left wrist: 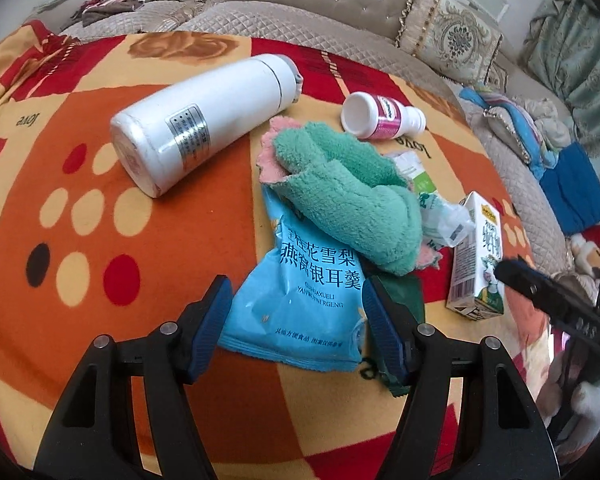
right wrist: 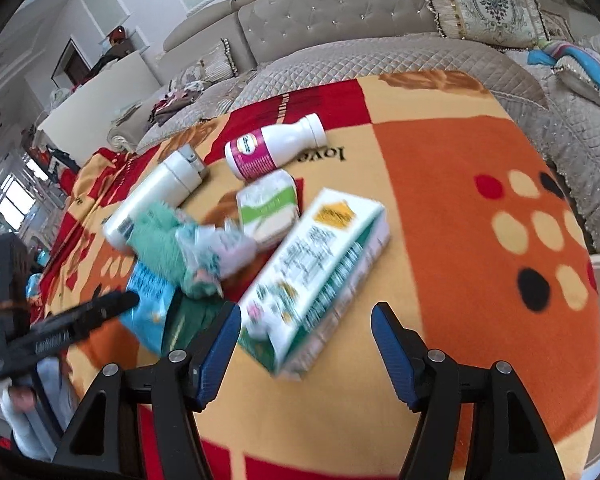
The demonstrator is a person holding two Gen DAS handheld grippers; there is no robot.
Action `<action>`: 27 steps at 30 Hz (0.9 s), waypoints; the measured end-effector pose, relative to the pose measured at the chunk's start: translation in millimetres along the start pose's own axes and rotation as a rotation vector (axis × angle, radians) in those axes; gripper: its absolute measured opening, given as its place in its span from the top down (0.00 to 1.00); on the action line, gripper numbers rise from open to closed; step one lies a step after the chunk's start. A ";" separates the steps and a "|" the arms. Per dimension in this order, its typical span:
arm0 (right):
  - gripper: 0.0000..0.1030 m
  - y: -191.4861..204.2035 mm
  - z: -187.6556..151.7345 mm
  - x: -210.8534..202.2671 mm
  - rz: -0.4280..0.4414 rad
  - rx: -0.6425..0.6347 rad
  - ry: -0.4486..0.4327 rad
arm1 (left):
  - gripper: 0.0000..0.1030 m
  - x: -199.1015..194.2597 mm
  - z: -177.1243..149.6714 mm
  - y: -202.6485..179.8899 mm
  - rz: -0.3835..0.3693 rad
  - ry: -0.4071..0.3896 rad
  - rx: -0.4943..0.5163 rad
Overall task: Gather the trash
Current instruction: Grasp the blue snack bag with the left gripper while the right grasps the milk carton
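A light blue snack bag (left wrist: 300, 300) lies on the patterned blanket (left wrist: 100, 240), partly under a green cloth (left wrist: 348, 200). My left gripper (left wrist: 296, 320) is open with its fingers either side of the bag's near end. A white and green milk carton (right wrist: 316, 280) lies on its side; my right gripper (right wrist: 306, 340) is open around its near end. The carton also shows in the left wrist view (left wrist: 478, 256). A small white bottle with a pink label (left wrist: 380, 116), crumpled plastic wrappers (left wrist: 440, 216) and a dark green wrapper (left wrist: 404, 292) lie close by.
A large white thermos (left wrist: 196, 124) lies on its side at the left of the pile. A beige quilted sofa (left wrist: 300, 8) with cushions (left wrist: 448, 36) runs behind the blanket. Clothes (left wrist: 540, 132) are heaped at the right. The right gripper's body (left wrist: 560, 304) shows at the left view's right edge.
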State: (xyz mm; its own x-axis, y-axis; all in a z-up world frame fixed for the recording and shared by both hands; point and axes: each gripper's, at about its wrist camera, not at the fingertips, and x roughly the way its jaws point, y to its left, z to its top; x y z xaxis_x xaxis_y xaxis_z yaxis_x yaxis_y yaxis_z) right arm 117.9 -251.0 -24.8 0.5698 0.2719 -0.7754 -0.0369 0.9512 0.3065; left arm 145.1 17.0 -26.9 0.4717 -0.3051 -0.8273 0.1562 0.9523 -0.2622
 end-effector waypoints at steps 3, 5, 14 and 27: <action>0.33 8.5 9.1 14.8 -0.041 0.006 0.019 | 0.35 4.4 1.6 3.7 -0.010 0.009 -0.015; 0.31 12.5 10.8 23.6 -0.066 -0.001 0.030 | 0.35 6.2 3.1 5.7 -0.014 0.014 -0.025; 0.30 -4.9 2.0 13.6 -0.150 -0.142 0.093 | 0.35 6.7 5.2 7.3 -0.042 0.033 -0.022; 0.26 -10.7 10.3 24.1 -0.066 -0.179 0.087 | 0.47 15.2 -3.1 0.4 -0.039 0.065 -0.020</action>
State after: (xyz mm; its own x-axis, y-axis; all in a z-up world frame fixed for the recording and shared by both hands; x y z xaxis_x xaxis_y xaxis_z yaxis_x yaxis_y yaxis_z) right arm 140.4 -256.2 -41.1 0.5028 0.2119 -0.8380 -0.1516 0.9761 0.1559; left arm 149.6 12.8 -41.1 0.4082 -0.3413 -0.8467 0.1560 0.9399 -0.3036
